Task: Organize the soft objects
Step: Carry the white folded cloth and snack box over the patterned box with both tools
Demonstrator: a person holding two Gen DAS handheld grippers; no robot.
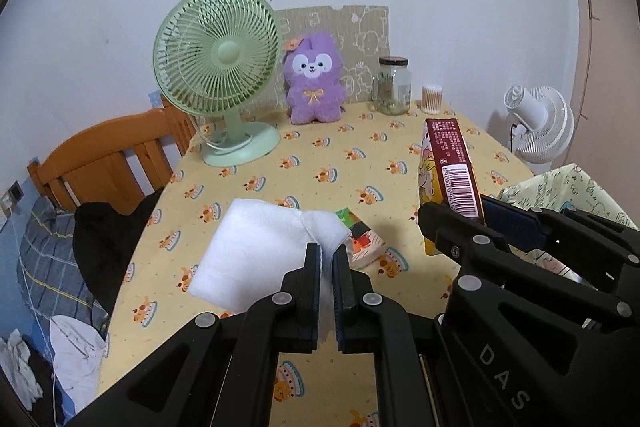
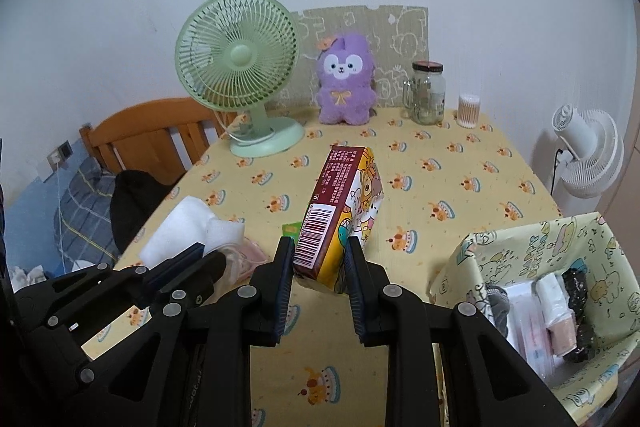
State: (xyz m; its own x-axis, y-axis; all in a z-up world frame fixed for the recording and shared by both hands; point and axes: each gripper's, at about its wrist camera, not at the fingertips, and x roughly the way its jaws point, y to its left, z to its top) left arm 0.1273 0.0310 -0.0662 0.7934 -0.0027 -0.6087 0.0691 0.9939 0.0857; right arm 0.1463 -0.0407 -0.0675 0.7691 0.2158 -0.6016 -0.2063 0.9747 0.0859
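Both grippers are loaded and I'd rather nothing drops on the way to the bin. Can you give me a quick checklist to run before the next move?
1. Left gripper shut on the white cloth: ok, though it pinches only a corner.
2. Right gripper shut on the cartoon box: ok, held at its barcode end.
3. Cloth clear of the table: cannot tell, since most of it hangs ahead of the pads.
4. Box clear of the table: ok, it looks lifted and tilted.
5. Fabric bin open on top: ok.
6. Room in the bin: cannot tell, several packets already lie inside.
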